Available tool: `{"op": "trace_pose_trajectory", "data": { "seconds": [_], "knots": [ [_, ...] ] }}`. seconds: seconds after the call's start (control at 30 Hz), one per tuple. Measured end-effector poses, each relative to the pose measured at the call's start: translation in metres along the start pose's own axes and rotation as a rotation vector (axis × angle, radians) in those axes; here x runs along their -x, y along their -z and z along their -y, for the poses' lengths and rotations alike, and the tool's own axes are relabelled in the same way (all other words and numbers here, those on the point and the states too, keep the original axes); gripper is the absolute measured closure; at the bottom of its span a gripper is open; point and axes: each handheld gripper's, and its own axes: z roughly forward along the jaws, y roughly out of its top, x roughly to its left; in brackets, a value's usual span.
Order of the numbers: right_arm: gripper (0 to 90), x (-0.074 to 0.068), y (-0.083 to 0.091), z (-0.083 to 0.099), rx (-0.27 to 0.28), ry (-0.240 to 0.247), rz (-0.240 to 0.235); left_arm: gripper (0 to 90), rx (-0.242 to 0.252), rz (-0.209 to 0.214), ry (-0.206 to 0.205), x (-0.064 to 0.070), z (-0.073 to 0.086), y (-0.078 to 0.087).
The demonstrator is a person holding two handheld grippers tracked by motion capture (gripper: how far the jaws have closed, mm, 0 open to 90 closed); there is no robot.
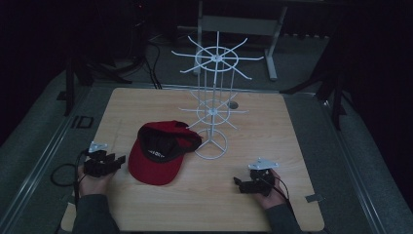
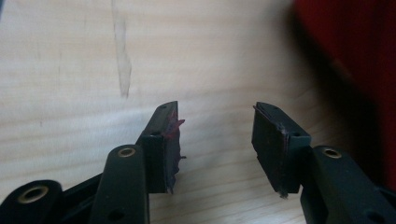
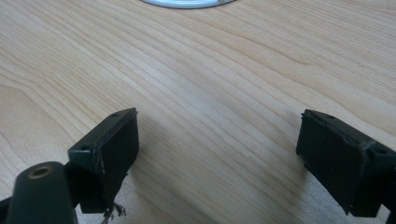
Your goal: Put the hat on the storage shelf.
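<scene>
Two grippers rest low on a pale wooden table in a dim room with dark floor and cables beyond. Between them, nearer the left gripper, lies a red cap, its crown touching the ring base of a white wire rack standing mid-table. Left gripper jaws are spread, empty; the right gripper gapes wider over bare wood.

Table: light wood, visible grain, smooth matt finish. Cap: red cloth, matt, darker lining inside. Rack: thin white-coated wire, slight sheen. Left gripper and right gripper: matt black plastic, brass-look inserts, pads worn and frayed at edges.
</scene>
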Motion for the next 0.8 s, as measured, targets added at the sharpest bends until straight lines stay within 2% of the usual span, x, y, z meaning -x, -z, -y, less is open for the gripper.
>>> {"op": "trace_pose_trajectory", "data": {
  "seconds": [0.13, 0.33, 0.53, 0.63, 0.8],
  "knots": [
    [12.9, 0.000, 0.000, 0.000, 0.000, -0.001, 0.000, 52.1, 0.094, 0.091, 0.038, 0.000, -0.004, 0.016],
    [12.9, 0.000, 0.000, 0.000, 0.000, 0.000, 0.000, 52.6, 0.160, 0.138, 0.028, 0.003, -0.010, 0.029],
    [12.9, 0.000, 0.000, 0.000, 0.000, -0.001, 0.000, 51.6, 0.170, 0.204, -0.013, 0.015, -0.017, 0.035],
    [12.9, 0.000, 0.000, 0.000, 0.000, 0.000, 0.000, 50.6, 0.161, 0.223, -0.036, 0.020, -0.019, 0.036],
    [12.9, 0.000, 0.000, 0.000, -0.001, -0.001, 0.000, 50.4, 0.140, 0.238, -0.049, 0.026, -0.021, 0.031]
  ]
}}
